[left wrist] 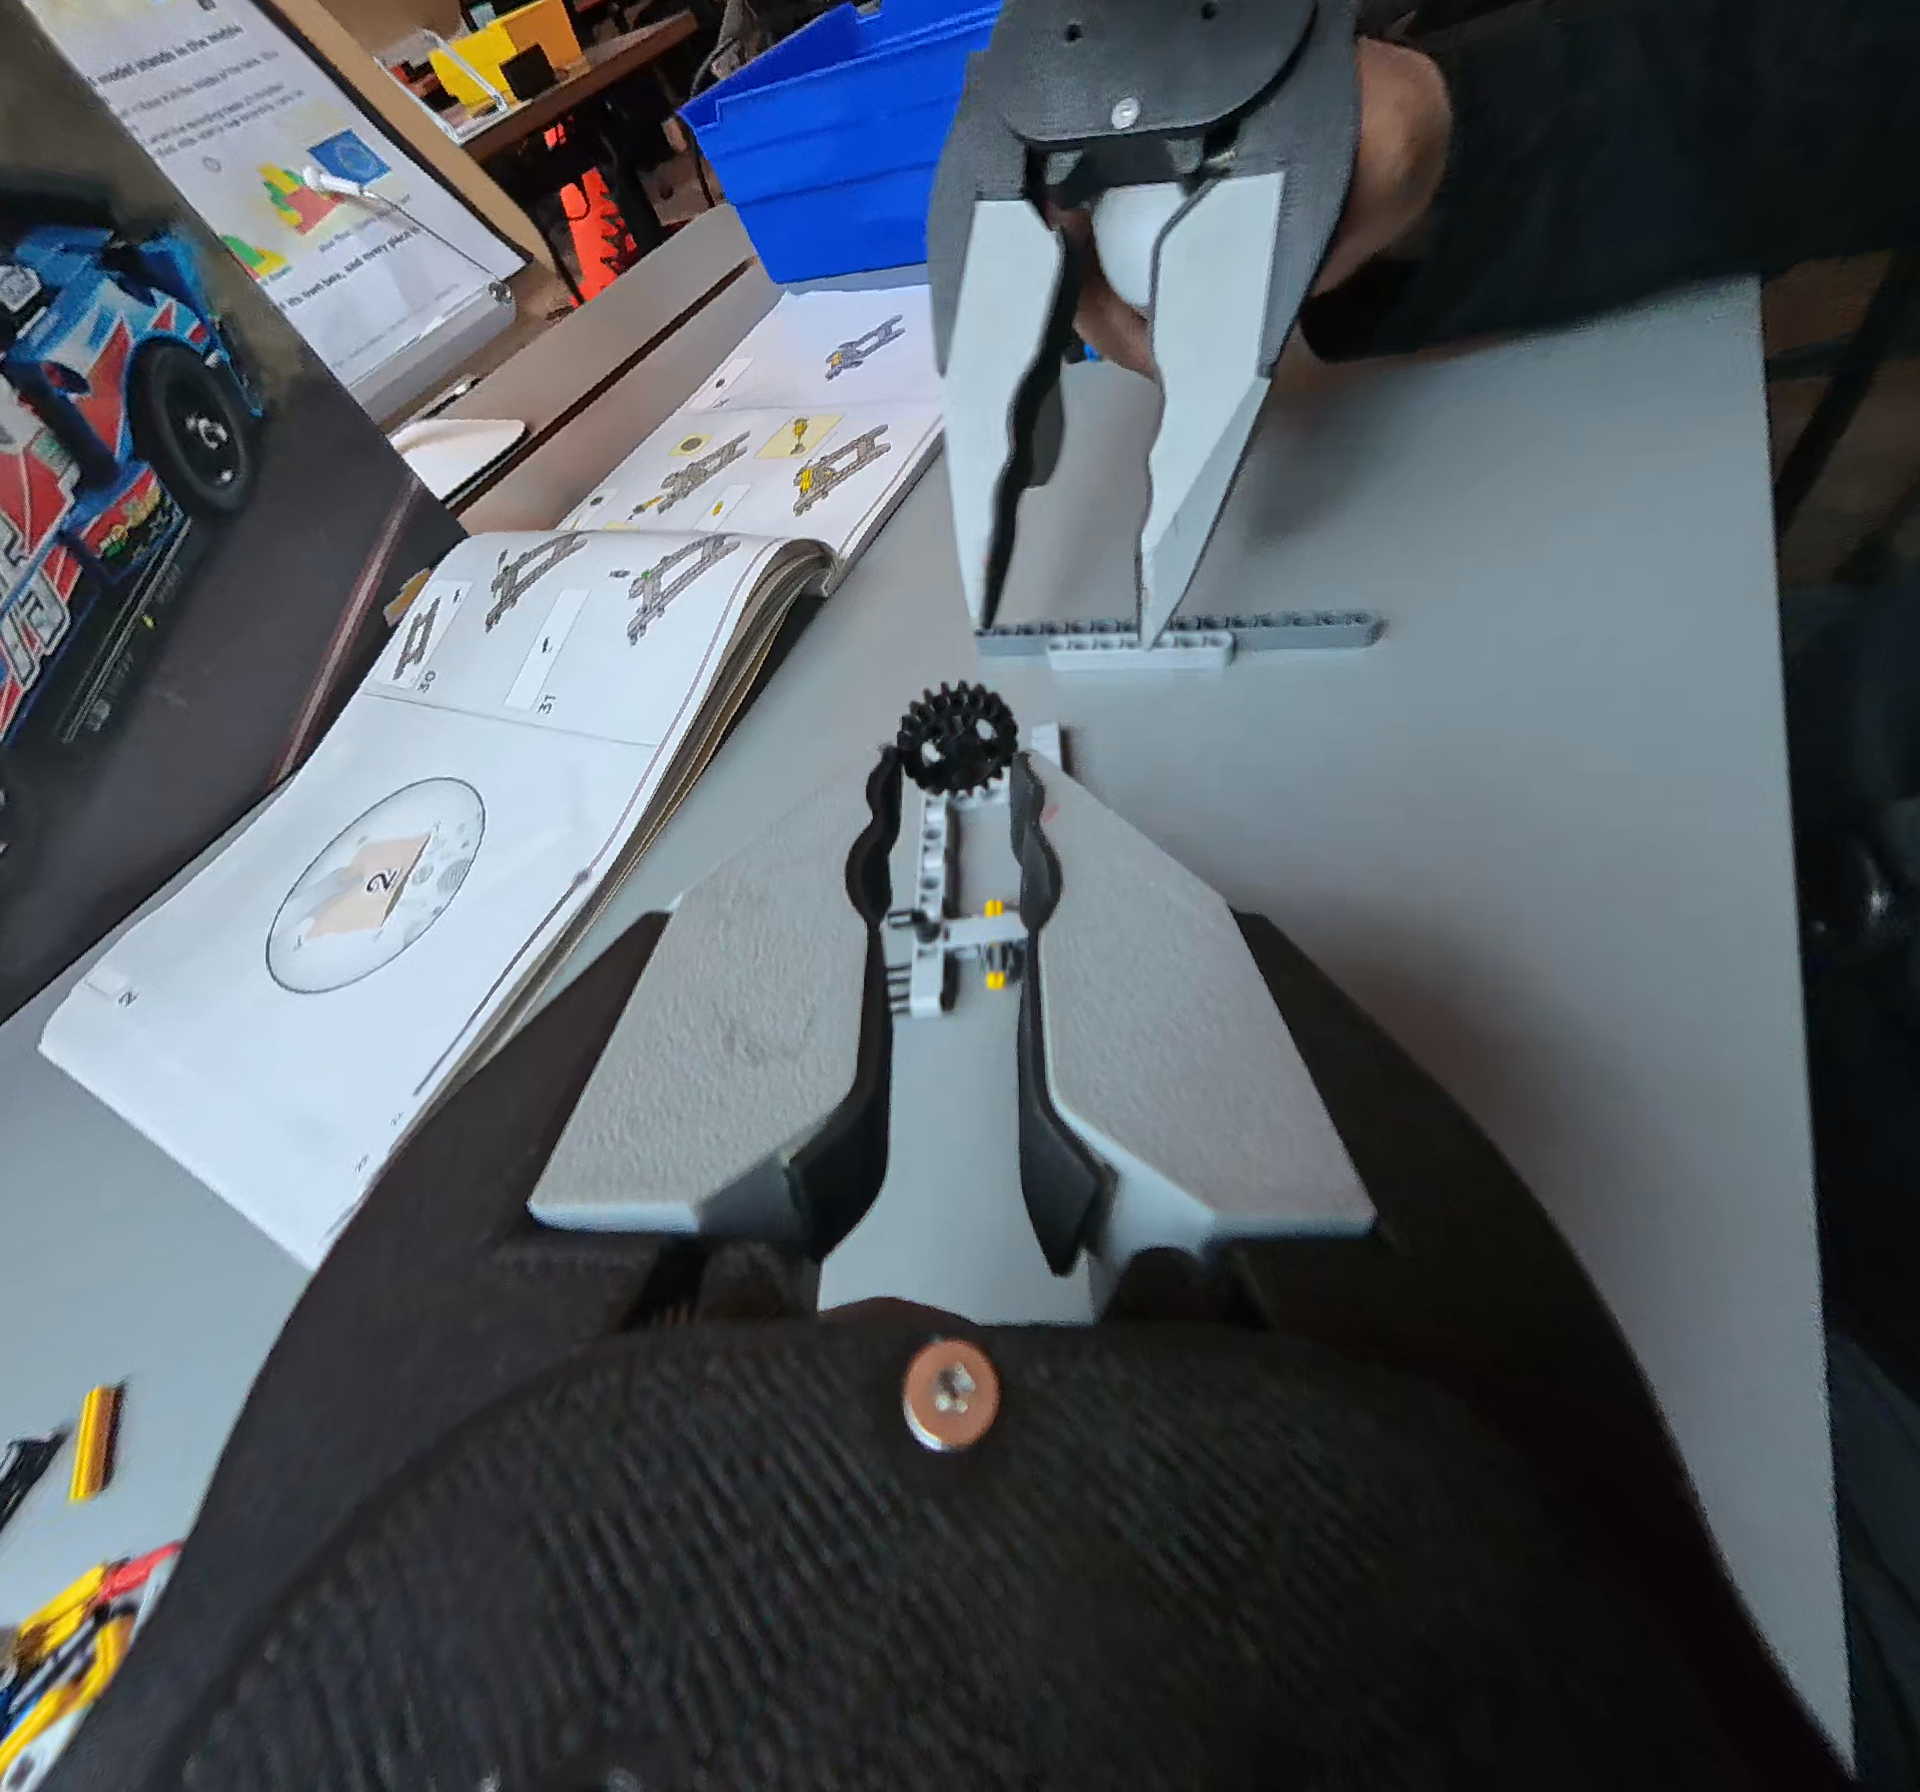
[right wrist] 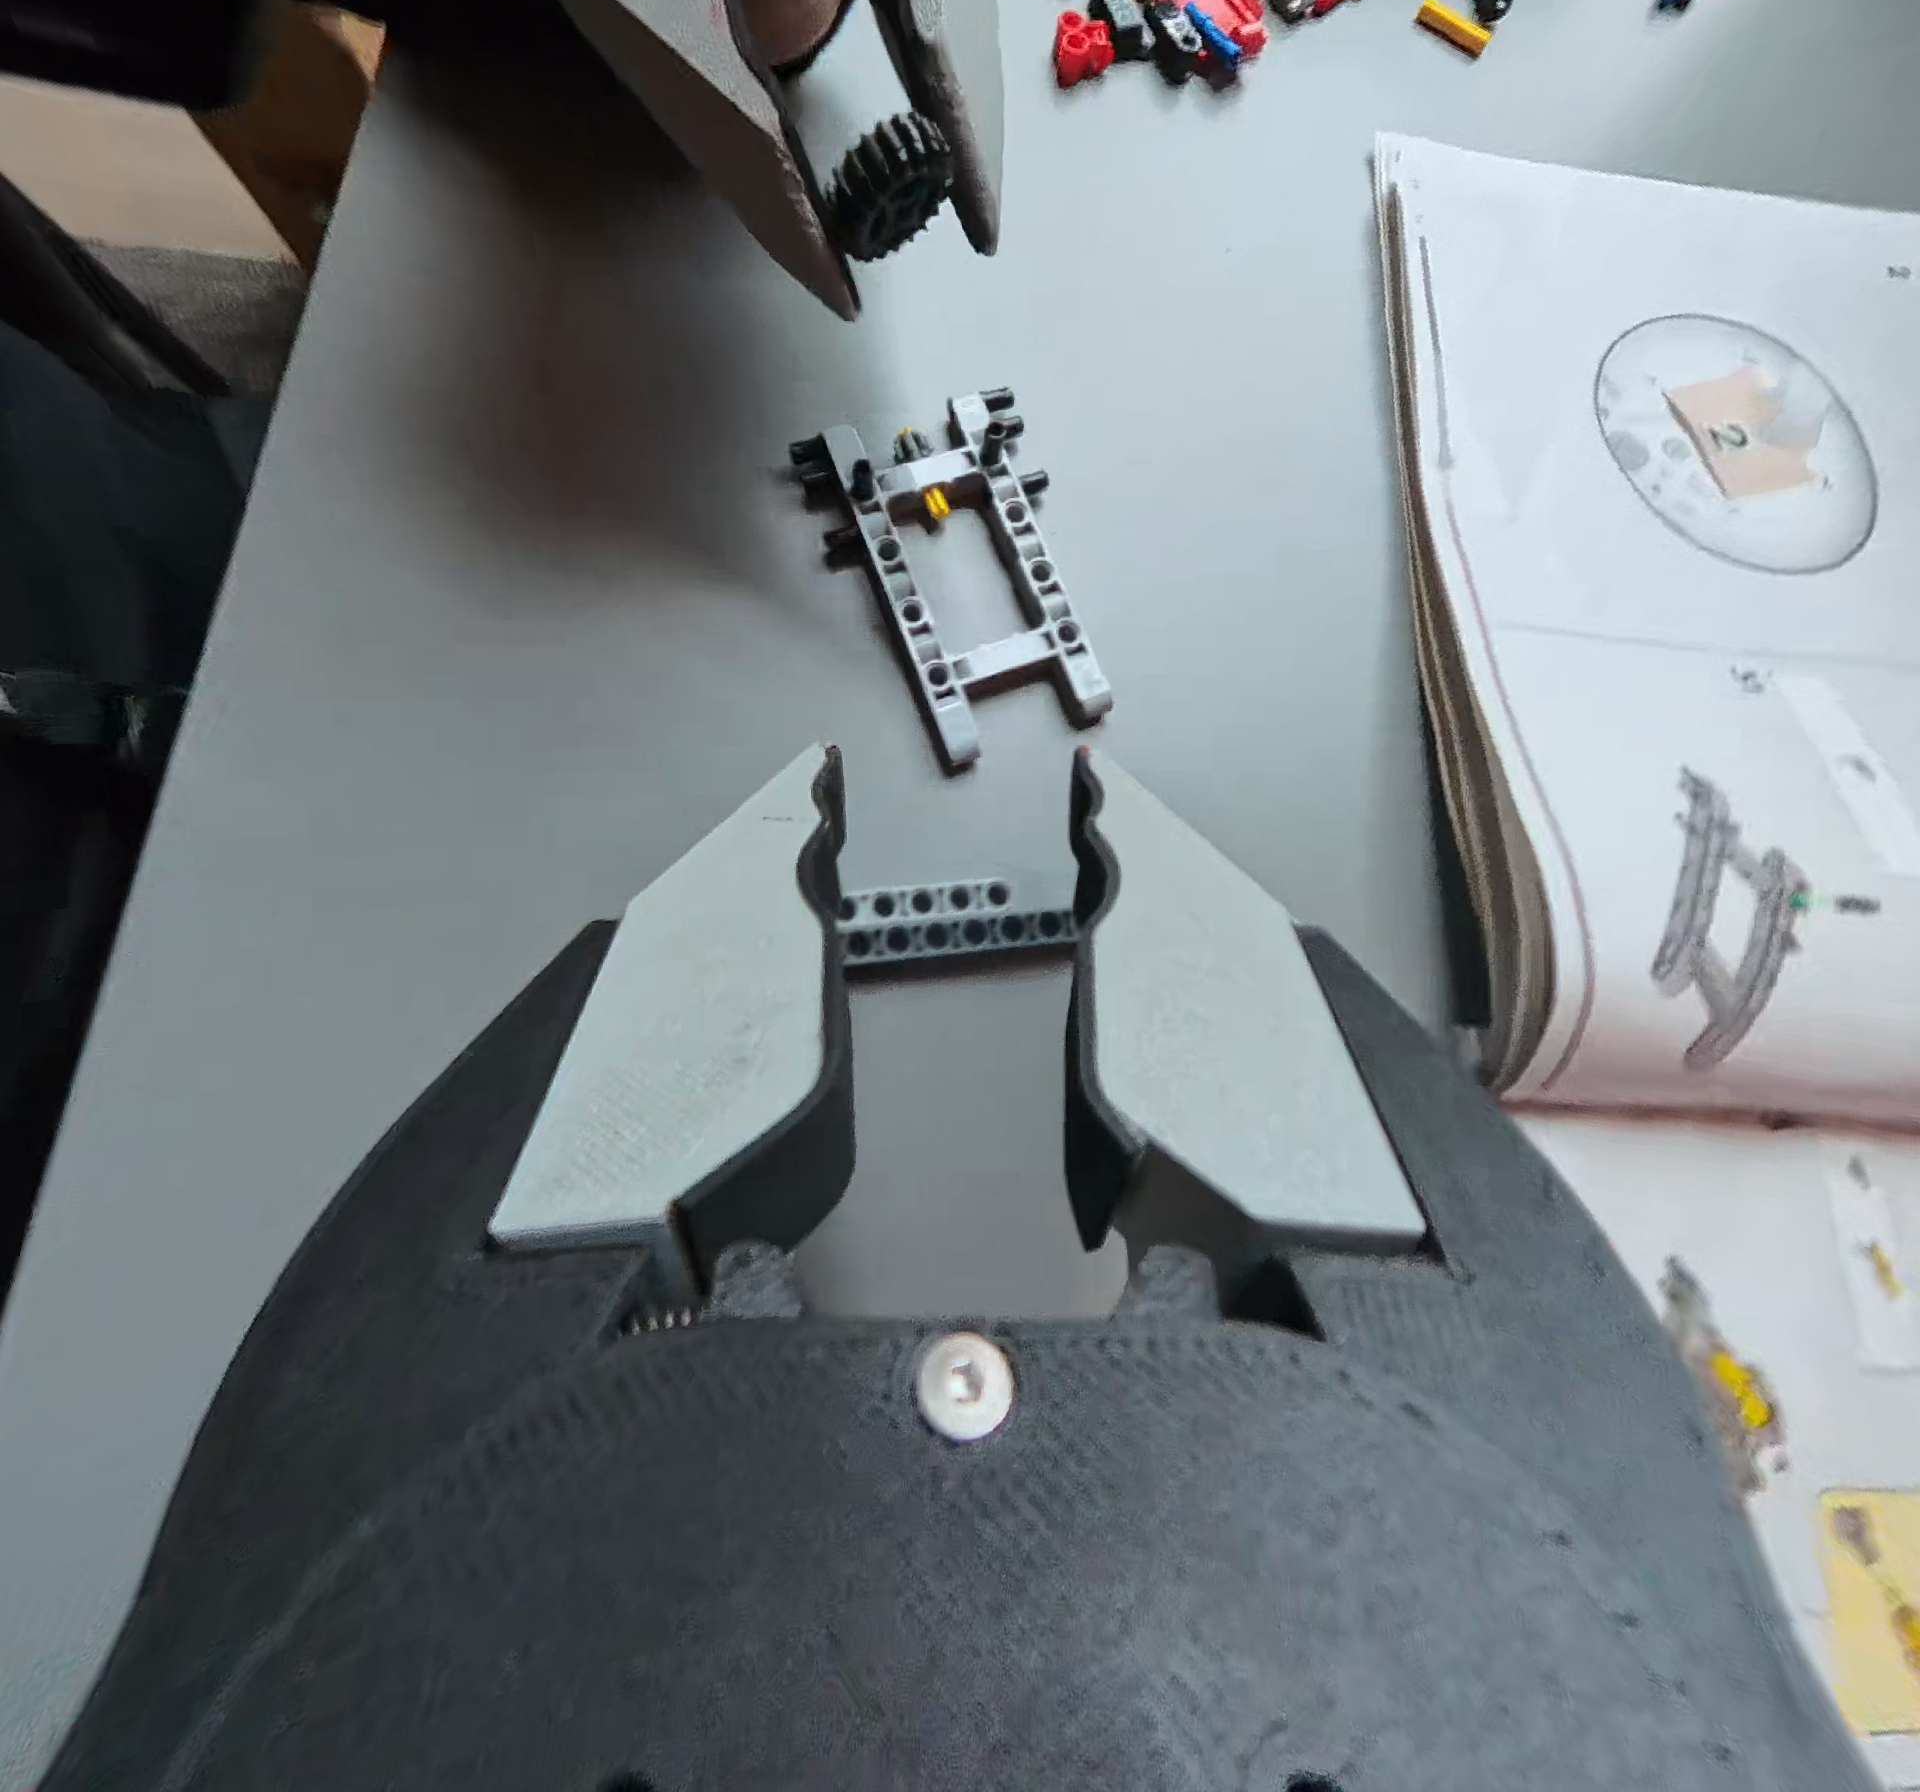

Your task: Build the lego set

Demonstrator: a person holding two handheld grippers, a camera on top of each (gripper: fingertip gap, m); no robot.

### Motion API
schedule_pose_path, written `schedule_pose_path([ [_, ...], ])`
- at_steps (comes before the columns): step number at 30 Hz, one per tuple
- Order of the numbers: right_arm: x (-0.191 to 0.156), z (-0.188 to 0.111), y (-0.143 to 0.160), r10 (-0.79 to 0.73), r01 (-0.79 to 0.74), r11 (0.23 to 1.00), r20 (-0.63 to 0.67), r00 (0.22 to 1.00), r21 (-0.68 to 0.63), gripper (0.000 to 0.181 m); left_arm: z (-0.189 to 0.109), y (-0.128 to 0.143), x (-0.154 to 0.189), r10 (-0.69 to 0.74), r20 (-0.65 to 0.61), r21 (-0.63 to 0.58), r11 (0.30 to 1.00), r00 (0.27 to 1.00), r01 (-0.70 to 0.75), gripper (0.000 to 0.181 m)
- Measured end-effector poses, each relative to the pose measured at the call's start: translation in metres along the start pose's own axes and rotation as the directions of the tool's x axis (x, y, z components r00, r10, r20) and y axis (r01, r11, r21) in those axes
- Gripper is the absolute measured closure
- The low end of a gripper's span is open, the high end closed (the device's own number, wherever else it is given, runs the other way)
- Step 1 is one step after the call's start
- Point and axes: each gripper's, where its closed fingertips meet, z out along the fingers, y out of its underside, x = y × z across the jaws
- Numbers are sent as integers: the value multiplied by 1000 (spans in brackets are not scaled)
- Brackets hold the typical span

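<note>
Left wrist view: left gripper (left wrist: 956,766) pinching black gear (left wrist: 956,736) at frame centre, light, slippery teeth; right gripper (right wrist: 954,774) hanging apart over stiff beams (right wrist: 951,921); frame (right wrist: 961,568) lying mid-picture, grab side rails.

One gear (left wrist: 956,734), two beams (right wrist: 956,927)

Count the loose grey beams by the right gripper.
2. Both lie flat, side by side and touching, on the table under the right gripper: a long beam and a shorter beam on its far side. The fingers hide their ends in the right wrist view.
</note>
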Motion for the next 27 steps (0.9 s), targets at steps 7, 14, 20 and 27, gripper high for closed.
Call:
schedule_pose_path([
  [7, 9, 41, -13, -154, 172, 973, 120, 981, -155, 122, -13, 1, -7, -43, -16, 32, 999, 999, 44, 164],
  [14, -1, 53, -13, -133, 183, 964, 244, 961, -193, 143, -21, 2, -9, -51, -14, 48, 998, 999, 52, 164],
  [20, -3, 26, -11, -62, 95, 981, 191, 980, -169, 143, -24, 1, -9, -44, -11, 54, 998, 999, 44, 163],
  [27, -12, -14, 21, 46, -33, 986, 77, 996, -163, 143, -21, 2, -7, -31, -12, 40, 999, 999, 31, 163],
])
